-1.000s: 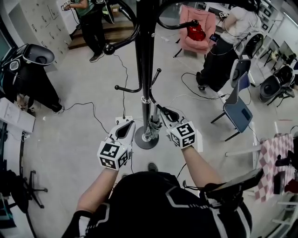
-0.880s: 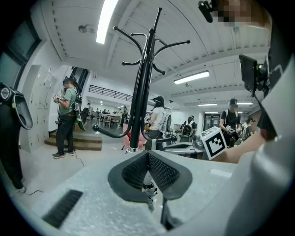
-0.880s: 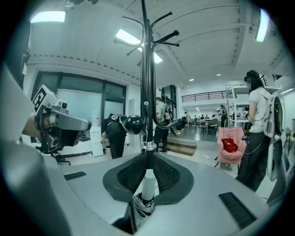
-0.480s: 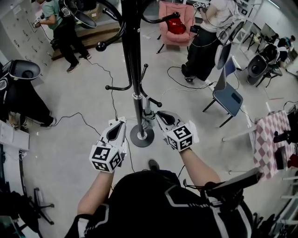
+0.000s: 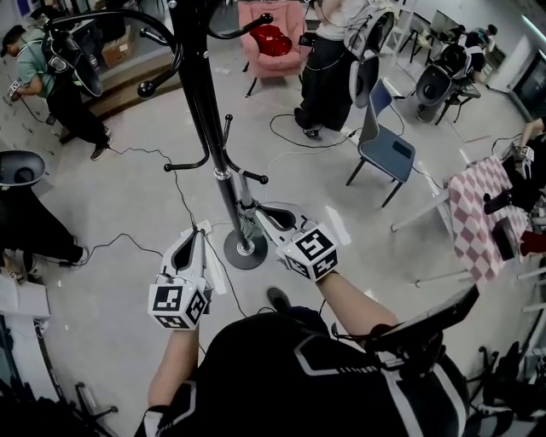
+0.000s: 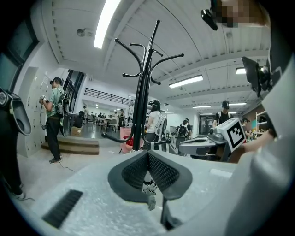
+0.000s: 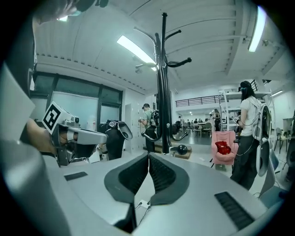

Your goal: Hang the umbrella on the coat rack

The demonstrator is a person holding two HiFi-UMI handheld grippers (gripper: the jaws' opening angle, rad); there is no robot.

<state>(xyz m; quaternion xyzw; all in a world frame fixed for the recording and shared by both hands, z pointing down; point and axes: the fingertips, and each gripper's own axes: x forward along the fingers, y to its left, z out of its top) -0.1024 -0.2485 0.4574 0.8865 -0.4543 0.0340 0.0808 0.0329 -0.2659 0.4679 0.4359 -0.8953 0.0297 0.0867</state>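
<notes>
A pink armchair (image 5: 252, 19) with a red bag (image 5: 275, 40) on its seat stands by a person in dark trousers (image 5: 324, 77). Nearer is a blue-grey chair (image 5: 386, 149), and a checked cloth (image 5: 473, 222) lies at the right. Black cables (image 5: 182, 198) trail over the floor (image 5: 119, 205).

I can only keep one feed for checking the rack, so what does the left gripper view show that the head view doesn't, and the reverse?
Only the left gripper view: the topmost hooks of the coat rack, the ceiling lights, and the left gripper with its jaws meeting on nothing. Only the head view: the rack's round base, the blue chair, the checked tablecloth. Both: the rack's pole, the right gripper with its marker cube, the pink armchair.
</notes>
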